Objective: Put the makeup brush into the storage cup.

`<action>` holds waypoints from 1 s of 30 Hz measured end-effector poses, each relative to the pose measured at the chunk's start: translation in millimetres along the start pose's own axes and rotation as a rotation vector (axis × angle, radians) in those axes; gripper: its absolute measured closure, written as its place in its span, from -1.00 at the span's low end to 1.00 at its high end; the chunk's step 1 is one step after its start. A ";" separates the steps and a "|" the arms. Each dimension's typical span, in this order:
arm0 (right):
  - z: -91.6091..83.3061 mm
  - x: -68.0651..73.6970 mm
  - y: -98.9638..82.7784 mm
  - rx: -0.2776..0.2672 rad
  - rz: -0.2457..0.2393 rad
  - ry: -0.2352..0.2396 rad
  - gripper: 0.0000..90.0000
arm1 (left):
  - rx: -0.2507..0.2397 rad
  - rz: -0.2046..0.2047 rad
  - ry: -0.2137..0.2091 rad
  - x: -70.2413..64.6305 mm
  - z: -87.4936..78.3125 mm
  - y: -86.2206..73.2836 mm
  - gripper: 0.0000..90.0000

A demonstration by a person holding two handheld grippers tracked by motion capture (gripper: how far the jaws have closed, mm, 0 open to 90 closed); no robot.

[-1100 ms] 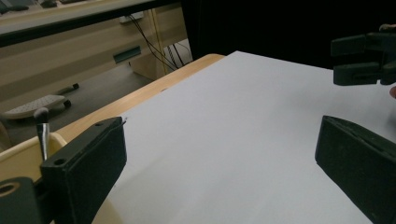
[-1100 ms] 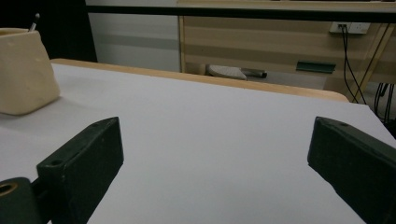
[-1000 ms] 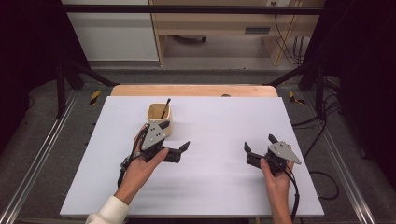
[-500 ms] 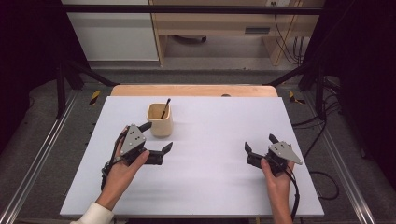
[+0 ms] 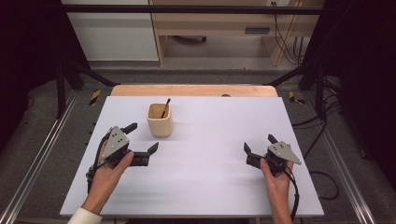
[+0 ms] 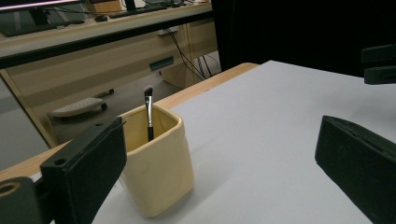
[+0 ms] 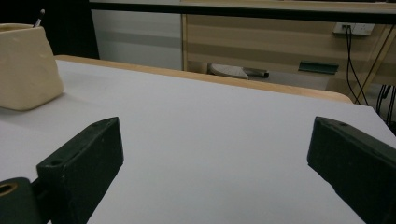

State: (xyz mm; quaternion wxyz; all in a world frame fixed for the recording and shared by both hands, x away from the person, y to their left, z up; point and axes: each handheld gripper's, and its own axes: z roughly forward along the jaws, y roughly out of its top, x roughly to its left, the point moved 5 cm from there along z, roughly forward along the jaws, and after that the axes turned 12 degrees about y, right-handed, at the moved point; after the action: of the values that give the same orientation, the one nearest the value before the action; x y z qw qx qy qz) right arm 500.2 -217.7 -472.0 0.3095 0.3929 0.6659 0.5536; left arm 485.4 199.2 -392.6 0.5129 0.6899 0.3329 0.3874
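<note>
The cream cup [image 5: 159,120] stands upright on the white table [image 5: 210,177], toward the far left part of the sheet, and a slim black brush [image 5: 165,108] leans inside it, bristle tip up. The left gripper [image 5: 140,138] sits just left of and a little nearer than the cup, jaws spread wide and holding nothing; from the left gripper view the cup [image 6: 156,170] rises close behind the left-hand jaw, the brush [image 6: 149,112] poking above its rim. Over on the right, the right gripper [image 5: 258,145] rests low on the table, well apart from the cup, jaws likewise splayed open and empty. Its own view catches the cup [image 7: 28,67] at the far left edge. No label, brand or lettering can be read on the cup, brush or grippers.
</note>
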 end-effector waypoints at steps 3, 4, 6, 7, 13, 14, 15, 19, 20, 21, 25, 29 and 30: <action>0.2 0.6 -0.1 0.001 0.000 0.005 -0.93 | -0.006 -0.009 0.008 4.6 -4.4 -0.3 -0.96; 0.2 0.6 -0.2 0.002 -0.003 0.007 -0.93 | -0.007 -0.009 0.011 6.3 -5.9 -0.5 -0.96; 0.1 0.9 -0.2 0.002 -0.003 0.007 -0.93 | -0.010 -0.012 0.018 9.4 -8.8 -1.2 -0.96; 0.2 1.1 -0.2 0.003 -0.002 0.007 -0.93 | -0.011 -0.013 0.021 11.0 -10.2 -1.5 -0.96; 0.1 1.9 0.0 0.002 -0.006 0.010 -0.92 | -0.011 -0.027 0.036 19.3 -20.1 -5.0 -0.96; 0.1 1.9 0.0 0.001 -0.008 0.011 -0.92 | -0.015 -0.028 0.039 20.6 -21.7 -5.6 -0.96; 0.1 2.0 0.0 0.002 -0.009 0.011 -0.92 | -0.017 -0.030 0.041 22.0 -23.3 -6.3 -0.96; 0.1 3.4 -0.1 0.005 -0.007 0.018 -0.92 | -0.031 -0.030 0.057 28.8 -31.2 -9.5 -0.96; 0.2 3.9 -0.1 0.005 -0.006 0.018 -0.92 | -0.034 -0.032 0.061 30.5 -33.3 -10.7 -0.96; 0.4 4.4 0.0 0.005 -0.002 0.019 -0.92 | -0.037 -0.033 0.066 32.3 -35.7 -11.8 -0.96; 2.1 6.2 2.1 0.004 0.008 0.031 -0.91 | -0.061 -0.014 0.075 39.9 -45.1 -14.6 -0.96; 1.4 9.2 6.3 0.033 -0.018 0.036 -0.90 | -0.075 -0.020 0.084 47.1 -52.9 -19.3 -0.96; 0.3 10.6 7.3 0.043 -0.029 0.044 -0.90 | -0.075 -0.024 0.085 48.6 -54.5 -21.2 -0.96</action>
State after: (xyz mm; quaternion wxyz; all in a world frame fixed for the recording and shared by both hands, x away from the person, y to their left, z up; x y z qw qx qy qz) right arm 496.5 -207.8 -464.7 0.2941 0.3773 0.6900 0.5431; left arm 459.6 270.7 -394.2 0.5284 0.6492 0.3480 0.4222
